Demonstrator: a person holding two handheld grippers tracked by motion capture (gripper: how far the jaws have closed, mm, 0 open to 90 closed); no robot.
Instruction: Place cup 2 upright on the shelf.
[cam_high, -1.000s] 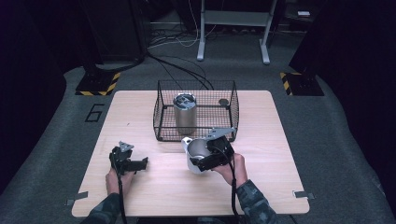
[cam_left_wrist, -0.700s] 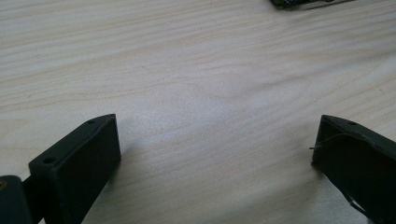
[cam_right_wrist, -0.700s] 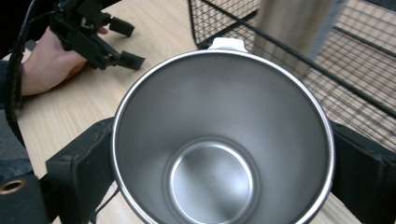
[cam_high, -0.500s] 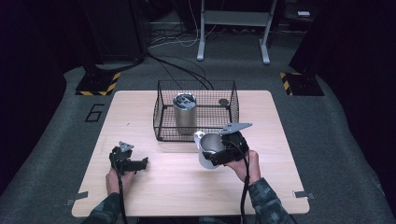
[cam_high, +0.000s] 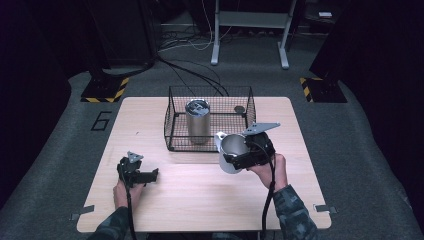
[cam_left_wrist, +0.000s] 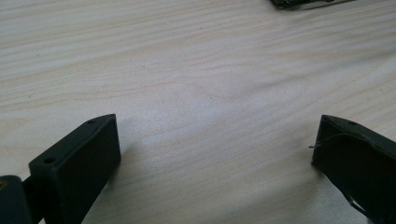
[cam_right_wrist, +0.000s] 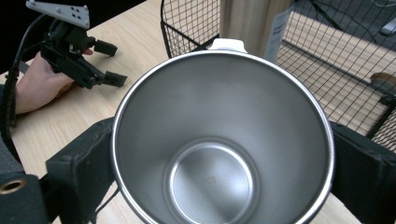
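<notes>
My right gripper (cam_high: 239, 156) is shut on an empty steel cup (cam_high: 229, 152), held tilted above the table just in front of the black wire basket (cam_high: 174, 125). In the right gripper view the cup's open mouth (cam_right_wrist: 222, 140) sits between the two pads (cam_right_wrist: 77, 184), with the basket (cam_right_wrist: 327, 60) just behind it. A tall steel tumbler (cam_high: 198, 122) stands upright inside the basket. My left gripper (cam_high: 149, 175) rests low on the wooden table (cam_high: 200, 200) at the front left. Its jaws are wide apart, with bare wood (cam_left_wrist: 196, 70) between them.
A small dark round thing (cam_high: 240, 108) lies in the basket's far right corner. The hand with the left gripper (cam_right_wrist: 88, 65) shows in the right gripper view. Beyond the table are dark floor, cables and a metal stand (cam_high: 250, 30).
My right gripper has carried the steel cup up and to the right, closer to the basket's front right corner. The left gripper has stayed in place.
</notes>
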